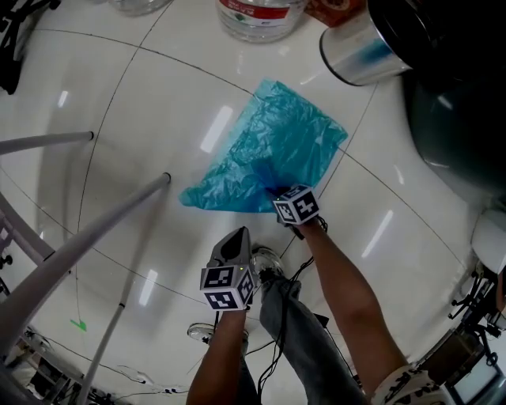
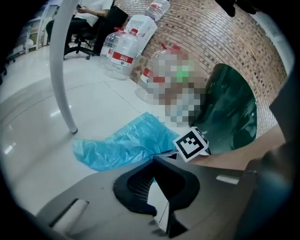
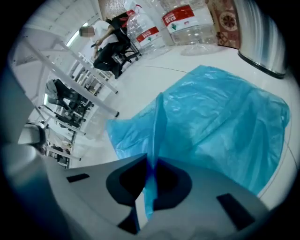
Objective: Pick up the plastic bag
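Plastic bag [image 1: 269,150]: blue, thin film, spread mostly flat on the glossy white floor [image 1: 150,111]. Near edge is drawn up into a narrow upright fold.

Right hand-held gripper [image 3: 152,164]: jaws are closed on that fold, and a strip of blue film is seen pinched between the pads. Only a thin ridge is caught; the rest of the bag is not yet lifted.

Left hand-held gripper [image 2: 157,161]: jaws are held together with nothing between them. It is kept just behind the right one, apart from the bag.

Surroundings: metal bin [image 1: 360,47] lies just beyond the bag's far corner. A slanted metal pole [image 1: 118,213] is noted to the left and water bottles [image 1: 261,16] farther back.

Risks, as judged:
- Film could be pulled out of the pads if it is raised fast, since so little is held.
- The thin film could be stretched or torn at the pinch.
- The far corner could be dragged against the bin as the bag is lifted.
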The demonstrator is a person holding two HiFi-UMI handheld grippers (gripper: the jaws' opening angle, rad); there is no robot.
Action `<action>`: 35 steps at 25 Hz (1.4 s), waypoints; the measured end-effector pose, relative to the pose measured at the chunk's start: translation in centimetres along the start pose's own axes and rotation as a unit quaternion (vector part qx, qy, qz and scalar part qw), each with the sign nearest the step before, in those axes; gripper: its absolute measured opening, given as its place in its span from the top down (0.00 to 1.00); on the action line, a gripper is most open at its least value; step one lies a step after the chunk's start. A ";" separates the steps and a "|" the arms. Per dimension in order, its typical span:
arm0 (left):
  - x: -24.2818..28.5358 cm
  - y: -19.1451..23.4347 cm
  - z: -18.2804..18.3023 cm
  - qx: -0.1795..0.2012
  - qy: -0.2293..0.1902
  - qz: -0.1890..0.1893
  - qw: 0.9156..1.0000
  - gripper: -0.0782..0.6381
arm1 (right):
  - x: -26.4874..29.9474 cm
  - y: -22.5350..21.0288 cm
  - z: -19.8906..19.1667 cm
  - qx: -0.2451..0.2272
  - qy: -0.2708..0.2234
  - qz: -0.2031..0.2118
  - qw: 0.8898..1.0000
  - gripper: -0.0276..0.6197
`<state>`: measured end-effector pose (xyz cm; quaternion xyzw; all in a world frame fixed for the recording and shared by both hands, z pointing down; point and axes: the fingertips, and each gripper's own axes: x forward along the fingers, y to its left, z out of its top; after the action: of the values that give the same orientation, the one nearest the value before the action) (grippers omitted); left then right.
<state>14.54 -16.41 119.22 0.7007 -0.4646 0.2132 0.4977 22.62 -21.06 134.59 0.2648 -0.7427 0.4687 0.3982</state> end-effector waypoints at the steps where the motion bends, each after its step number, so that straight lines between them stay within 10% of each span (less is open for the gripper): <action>1: -0.7 -0.2 0.1 -0.004 -0.003 0.002 1.000 0.89 | -0.7 1.1 0.3 -0.002 -0.011 0.014 1.000 0.94; 13: -16.4 -11.8 8.9 -0.012 -0.086 -0.007 0.996 0.89 | -24.1 11.0 8.9 0.079 -0.242 0.039 0.966 0.94; 22: -30.9 -21.6 20.8 0.022 -0.177 -0.022 0.984 0.89 | -46.1 23.5 18.9 -0.005 -0.357 0.056 0.932 0.94; 35: -50.5 -24.8 31.8 0.064 -0.272 0.041 0.959 0.89 | -69.8 41.0 27.5 -0.109 -0.435 0.045 0.893 0.94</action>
<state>6.65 -20.92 55.23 0.7430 -0.5957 0.0640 0.2983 19.65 -27.41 49.35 0.3635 -0.8992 0.2402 0.0408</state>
